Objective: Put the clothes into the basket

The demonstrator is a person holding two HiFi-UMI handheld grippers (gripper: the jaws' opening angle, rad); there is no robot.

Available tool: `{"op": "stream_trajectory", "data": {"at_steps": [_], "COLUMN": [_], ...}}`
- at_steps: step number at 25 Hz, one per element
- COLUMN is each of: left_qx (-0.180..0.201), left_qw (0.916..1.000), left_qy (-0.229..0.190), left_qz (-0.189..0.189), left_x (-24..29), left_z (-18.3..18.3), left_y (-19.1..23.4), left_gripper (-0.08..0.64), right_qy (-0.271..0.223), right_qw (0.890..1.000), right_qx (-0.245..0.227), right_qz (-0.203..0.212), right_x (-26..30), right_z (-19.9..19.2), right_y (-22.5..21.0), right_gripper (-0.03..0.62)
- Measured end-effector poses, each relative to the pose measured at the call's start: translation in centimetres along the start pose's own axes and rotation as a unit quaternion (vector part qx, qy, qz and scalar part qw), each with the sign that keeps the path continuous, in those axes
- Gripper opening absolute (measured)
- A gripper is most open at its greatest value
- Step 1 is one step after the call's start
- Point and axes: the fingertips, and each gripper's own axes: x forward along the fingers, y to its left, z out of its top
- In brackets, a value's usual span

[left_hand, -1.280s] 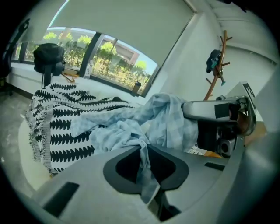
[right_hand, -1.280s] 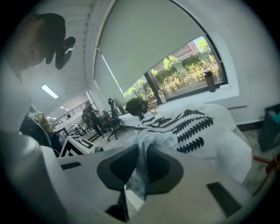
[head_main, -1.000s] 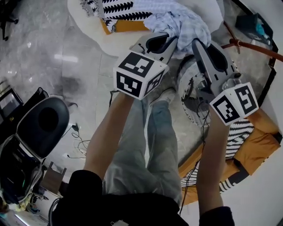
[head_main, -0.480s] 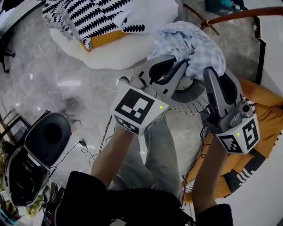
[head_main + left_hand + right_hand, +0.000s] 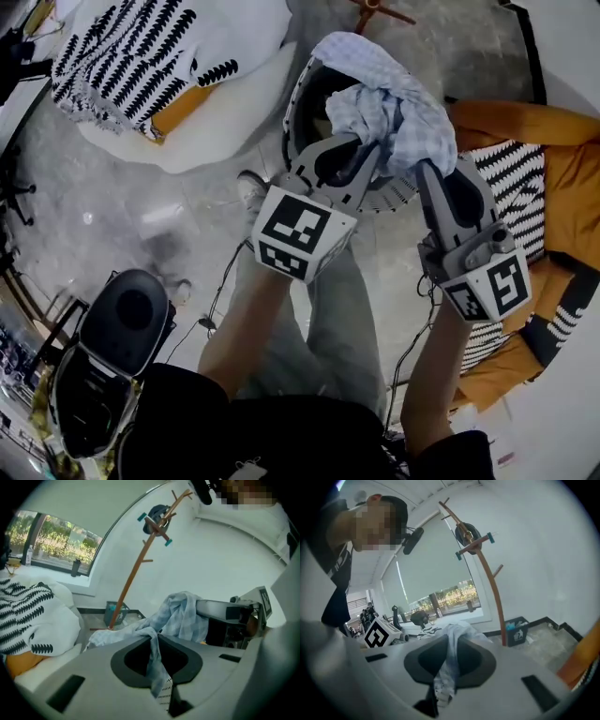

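Observation:
A light blue checked cloth [image 5: 386,94] hangs bunched between my two grippers, held over the open mouth of the white perforated basket [image 5: 292,112] on the floor. My left gripper [image 5: 364,150] is shut on the cloth's left side, and a fold [image 5: 180,616] runs down through its jaws [image 5: 154,638]. On the cloth's right side my right gripper [image 5: 424,169] is shut too, with a strip of fabric [image 5: 449,663] pinched between its jaws [image 5: 452,637]. Part of the basket is hidden under the cloth.
A white beanbag with a black-and-white patterned cover [image 5: 141,56] lies at the upper left. Orange and striped cushions [image 5: 548,178] are at the right. A black chair [image 5: 122,319] stands at the lower left. A wooden coat stand [image 5: 140,559] and a small bin [image 5: 115,613] lie beyond.
Both grippers have carried the cloth forward and a little up, still shut on it. The basket, earlier under the right gripper, now lies beneath the cloth.

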Motion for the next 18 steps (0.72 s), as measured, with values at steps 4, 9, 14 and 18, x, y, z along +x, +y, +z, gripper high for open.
{"op": "stream_trajectory", "data": {"at_steps": [4, 9, 14, 18], "left_qx": [-0.009, 0.01, 0.02, 0.02], "left_qw": [0.9985, 0.9927, 0.9839, 0.9776], "left_qy": [0.054, 0.118, 0.165, 0.19], "left_qz": [-0.001, 0.024, 0.065, 0.088], "left_x": [1.9, 3.9, 4.0, 3.5], "left_z": [-4.5, -9.5, -12.2, -12.9], "left_y": [-1.6, -1.0, 2.0, 3.5], "left_gripper": [0.04, 0.04, 0.041, 0.041], "right_qy": [0.037, 0.091, 0.193, 0.19], "right_qw": [0.998, 0.989, 0.964, 0.958], "right_qx": [0.029, 0.063, 0.048, 0.065], "right_qz": [-0.042, -0.099, -0.176, -0.205], "right_x": [-2.9, -4.2, -4.5, -5.2], "right_z": [-4.9, -11.8, -17.9, -18.2], "right_y": [-1.9, -4.4, -6.4, -7.2], "right_gripper": [0.046, 0.046, 0.077, 0.075]}}
